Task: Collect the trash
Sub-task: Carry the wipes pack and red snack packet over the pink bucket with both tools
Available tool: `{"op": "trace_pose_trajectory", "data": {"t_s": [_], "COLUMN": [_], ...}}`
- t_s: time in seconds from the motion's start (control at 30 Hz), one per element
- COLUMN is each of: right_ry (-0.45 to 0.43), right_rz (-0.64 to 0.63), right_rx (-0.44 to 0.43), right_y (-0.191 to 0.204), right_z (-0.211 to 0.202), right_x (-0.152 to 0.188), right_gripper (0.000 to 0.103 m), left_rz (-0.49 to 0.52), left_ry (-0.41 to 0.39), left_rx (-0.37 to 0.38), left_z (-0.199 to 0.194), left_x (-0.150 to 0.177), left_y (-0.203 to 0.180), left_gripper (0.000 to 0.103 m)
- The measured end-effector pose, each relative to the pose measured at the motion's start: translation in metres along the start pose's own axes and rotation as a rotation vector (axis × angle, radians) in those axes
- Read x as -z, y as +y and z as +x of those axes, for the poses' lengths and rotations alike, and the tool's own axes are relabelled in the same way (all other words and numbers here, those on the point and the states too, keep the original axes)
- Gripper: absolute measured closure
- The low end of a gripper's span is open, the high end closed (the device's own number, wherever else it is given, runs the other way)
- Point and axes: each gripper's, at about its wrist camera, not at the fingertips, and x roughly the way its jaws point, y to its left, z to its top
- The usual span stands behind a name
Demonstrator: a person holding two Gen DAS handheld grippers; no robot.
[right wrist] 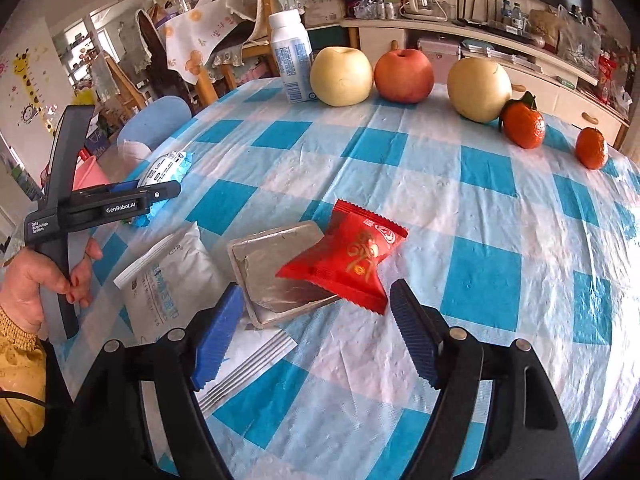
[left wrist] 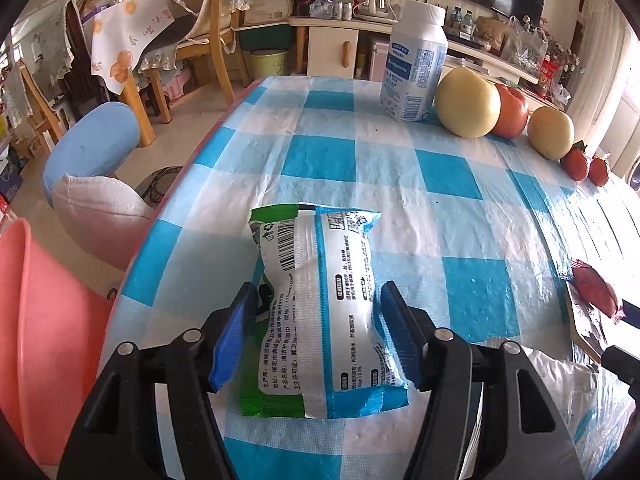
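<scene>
A white, blue and green wet-wipe packet (left wrist: 320, 312) lies on the checked tablecloth (left wrist: 400, 200). My left gripper (left wrist: 316, 312) is open, its blue pads on either side of the packet, not squeezing it. In the right wrist view the left gripper (right wrist: 160, 192) reaches over that packet (right wrist: 166, 168). My right gripper (right wrist: 316, 304) is open and empty, just short of a red snack wrapper (right wrist: 348, 260) that rests on a silver foil pack (right wrist: 276, 272). A white pouch (right wrist: 176, 276) lies to the left of the foil.
A white bottle (right wrist: 290, 56), two pale pears (right wrist: 340, 76), a red apple (right wrist: 404, 76) and two tangerines (right wrist: 524, 124) line the table's far side. A pink bin (left wrist: 44, 328) stands left of the table edge, with a blue stool (left wrist: 92, 148) beyond.
</scene>
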Motion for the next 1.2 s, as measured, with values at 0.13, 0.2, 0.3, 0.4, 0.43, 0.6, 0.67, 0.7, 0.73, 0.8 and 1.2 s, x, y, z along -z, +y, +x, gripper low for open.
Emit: {"op": "trace_pose_trajectory", "data": {"t_s": [0.13, 0.2, 0.3, 0.4, 0.43, 0.6, 0.67, 0.7, 0.73, 0.8, 1.2], "right_ry": [-0.038, -0.052, -0.067, -0.068, -0.071, -0.091, -0.093, -0.100, -0.107, -0.119, -0.212], "right_rz": [0.075, 0.118, 0.191, 0.251, 0.267, 0.305, 0.300, 0.296, 0.291, 0.282, 0.198], "right_rx": [-0.020, -0.026, -0.040, -0.011, 0.003, 0.053, 0.072, 0.084, 0.094, 0.106, 0.154], "right_y": [-0.008, -0.013, -0.017, -0.018, -0.018, -0.019, -0.019, -0.019, -0.019, -0.018, 0.014], "right_z": [-0.004, -0.005, -0.002, 0.004, 0.006, 0.008, 0.009, 0.009, 0.009, 0.008, -0.020], "right_x": [-0.002, -0.004, -0.004, -0.005, -0.005, -0.003, -0.002, -0.001, 0.000, 0.000, -0.005], "right_gripper": [0.027, 0.027, 0.026, 0.027, 0.027, 0.051, 0.051, 0.052, 0.052, 0.052, 0.053], "left_rz": [-0.008, -0.016, -0.020, -0.033, -0.037, -0.052, -0.060, -0.062, -0.064, -0.070, -0.109], "left_ry": [-0.005, -0.004, -0.002, -0.002, -0.002, -0.026, -0.035, -0.039, -0.042, -0.050, -0.132], "left_rx": [0.031, 0.045, 0.065, 0.094, 0.103, 0.142, 0.150, 0.154, 0.159, 0.163, 0.141], "left_z": [-0.004, -0.006, -0.009, -0.012, -0.014, -0.027, -0.031, -0.034, -0.036, -0.040, -0.075], "left_x": [0.002, 0.004, 0.006, 0.009, 0.009, 0.010, 0.010, 0.011, 0.011, 0.011, 0.011], "left_y": [0.003, 0.004, 0.006, 0.007, 0.008, 0.012, 0.014, 0.016, 0.017, 0.019, 0.046], "left_gripper": [0.053, 0.056, 0.058, 0.059, 0.059, 0.060, 0.060, 0.060, 0.060, 0.060, 0.060]}}
